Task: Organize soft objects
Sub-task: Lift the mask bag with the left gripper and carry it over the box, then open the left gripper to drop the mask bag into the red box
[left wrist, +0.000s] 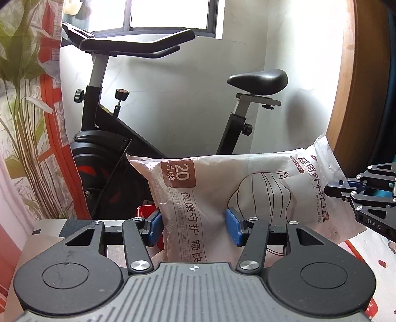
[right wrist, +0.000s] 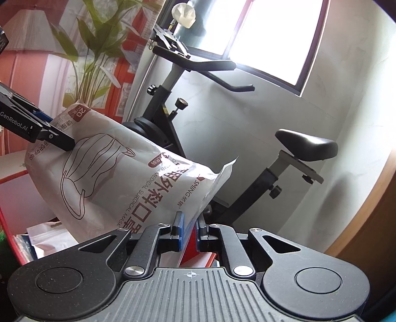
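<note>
A soft white plastic pack of surgical masks [left wrist: 222, 188], printed with brown text and a mask drawing, hangs in the air between both grippers. My left gripper [left wrist: 195, 225] is shut on its lower left part, blue pads pressing both sides. My right gripper [right wrist: 189, 230] is shut on the pack [right wrist: 123, 173] at its thin sealed end. In the left wrist view the right gripper [left wrist: 331, 192] comes in from the right edge. In the right wrist view the left gripper [right wrist: 61, 143] reaches in from the left.
A black exercise bike [left wrist: 153, 128] stands close behind against a pale wall under a bright window [left wrist: 170, 14]. A red-rimmed box [right wrist: 14, 237] with shiny packets lies low left. A plant-printed curtain [left wrist: 22, 111] hangs left; a brown wooden panel [left wrist: 346, 86] is on the right.
</note>
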`<state>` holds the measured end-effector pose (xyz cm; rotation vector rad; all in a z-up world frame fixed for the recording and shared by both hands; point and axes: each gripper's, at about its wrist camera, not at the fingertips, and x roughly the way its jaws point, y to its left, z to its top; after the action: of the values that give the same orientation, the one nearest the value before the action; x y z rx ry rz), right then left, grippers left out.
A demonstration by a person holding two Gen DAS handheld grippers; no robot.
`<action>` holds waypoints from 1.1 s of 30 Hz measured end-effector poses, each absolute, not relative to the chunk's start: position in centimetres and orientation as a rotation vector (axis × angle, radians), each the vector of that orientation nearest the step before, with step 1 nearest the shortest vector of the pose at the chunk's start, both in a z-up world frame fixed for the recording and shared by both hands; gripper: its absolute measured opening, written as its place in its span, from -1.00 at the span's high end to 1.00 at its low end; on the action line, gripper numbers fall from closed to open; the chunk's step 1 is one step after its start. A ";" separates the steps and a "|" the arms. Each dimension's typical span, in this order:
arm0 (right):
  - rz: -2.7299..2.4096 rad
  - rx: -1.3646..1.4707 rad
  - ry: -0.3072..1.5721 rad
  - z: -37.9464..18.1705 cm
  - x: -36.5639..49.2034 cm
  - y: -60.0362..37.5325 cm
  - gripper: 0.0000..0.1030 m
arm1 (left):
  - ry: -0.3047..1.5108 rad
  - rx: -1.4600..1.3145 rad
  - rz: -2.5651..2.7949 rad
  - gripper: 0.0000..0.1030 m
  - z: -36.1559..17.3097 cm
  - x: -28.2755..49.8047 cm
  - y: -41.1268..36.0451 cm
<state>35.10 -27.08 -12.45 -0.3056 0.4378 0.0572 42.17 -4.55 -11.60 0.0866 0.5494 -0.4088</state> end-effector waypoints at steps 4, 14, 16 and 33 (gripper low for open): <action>0.041 -0.302 0.465 -14.1 37.8 -27.7 0.84 | 0.594 0.090 -0.390 -0.07 -13.2 44.8 -5.3; 0.022 -0.375 0.484 -16.7 41.0 -27.7 0.83 | 0.634 0.168 -0.369 -0.04 -14.8 47.9 -6.6; 0.028 -0.385 0.502 -17.2 41.3 -27.5 0.81 | 0.642 0.177 -0.360 -0.04 -15.0 48.1 -6.6; -0.014 -0.393 0.583 -18.5 41.7 -27.2 0.72 | 0.774 0.210 -0.311 -0.04 -16.4 49.7 -6.7</action>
<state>41.72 -27.16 -18.47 -0.3931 0.5826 -0.0138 49.66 -6.65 -16.43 0.2103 0.7737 -0.3111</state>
